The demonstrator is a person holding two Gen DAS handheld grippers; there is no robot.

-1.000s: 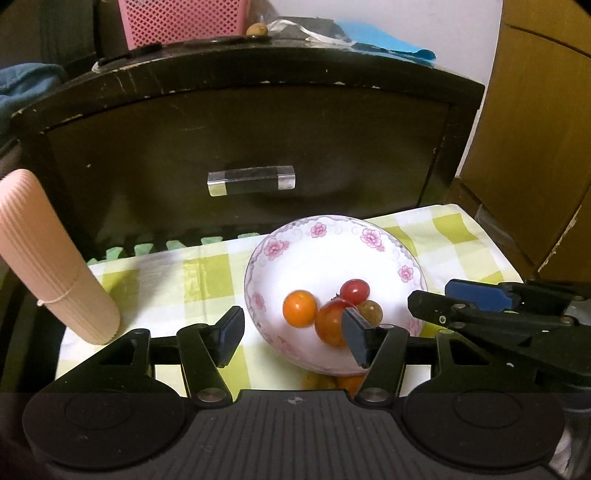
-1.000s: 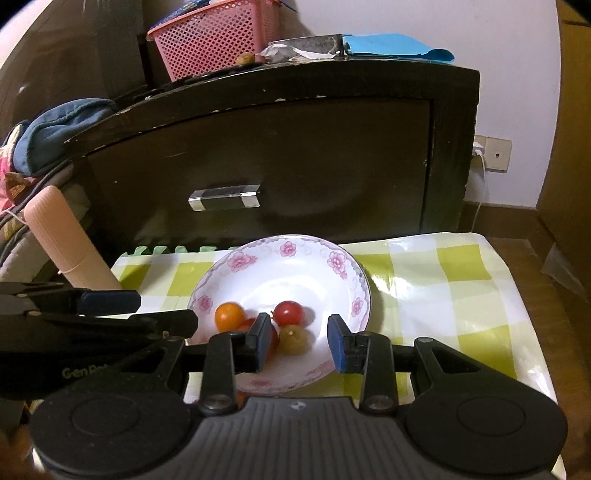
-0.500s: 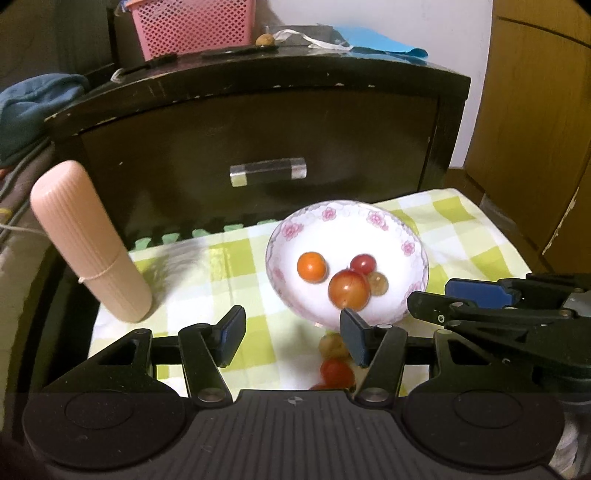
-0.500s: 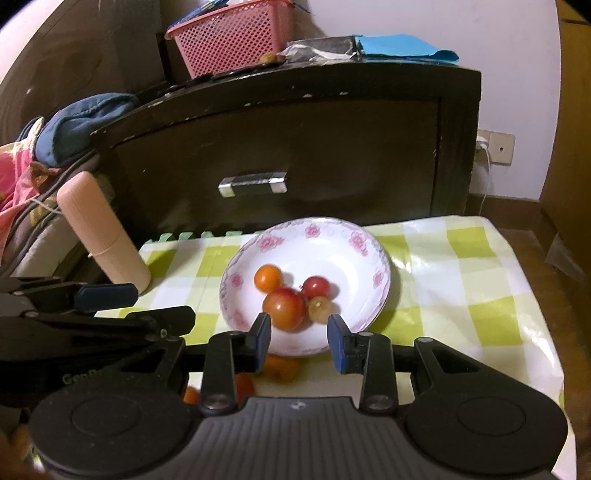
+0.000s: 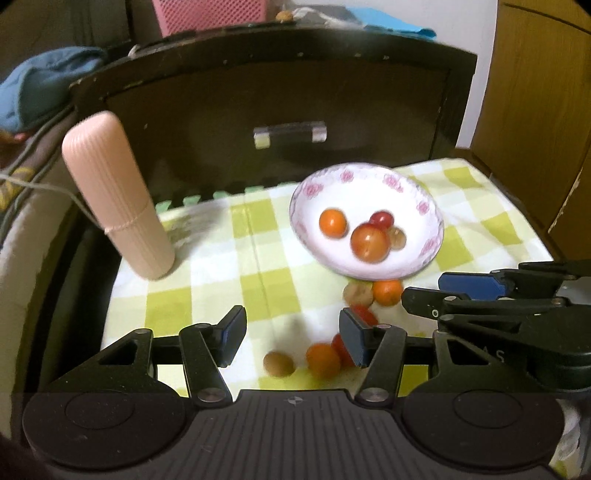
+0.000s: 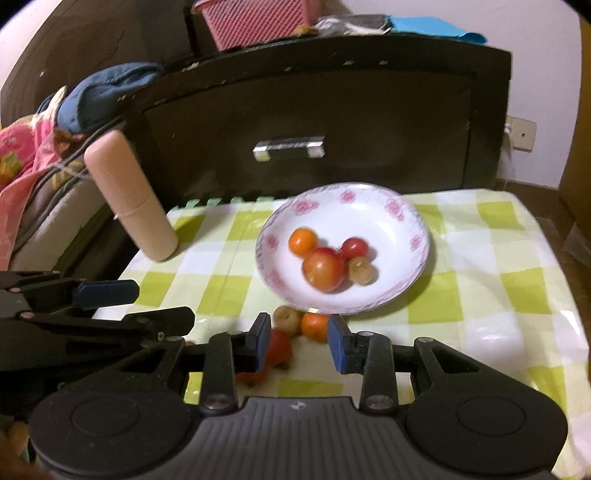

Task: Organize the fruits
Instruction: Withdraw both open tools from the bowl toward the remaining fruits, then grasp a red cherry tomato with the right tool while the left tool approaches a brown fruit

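Observation:
A white bowl with pink flowers [image 5: 421,195] [image 6: 413,221] stands on the green-checked cloth and holds several small fruits: an orange one [image 5: 332,223], a big red one [image 5: 370,242], a small red one and a brownish one. More loose fruits lie on the cloth in front of the bowl: an orange one [image 5: 386,291] [image 6: 314,325], a brownish one [image 5: 357,292] [image 6: 288,316], red ones [image 6: 277,349], another orange one [image 5: 322,360] and a brown one [image 5: 279,363]. My left gripper [image 5: 292,338] is open and empty above them. My right gripper [image 6: 298,342] is open and empty.
A pink ribbed cylinder [image 5: 118,195] [image 6: 129,195] stands at the cloth's left. A dark cabinet with a metal drawer handle [image 5: 290,133] stands behind the bowl, with a pink basket [image 6: 255,22] on top. Clothes lie at the left.
Both grippers have pulled back and up from the bowl, so loose fruits on the cloth in front of it have come into view. Both grippers stay open.

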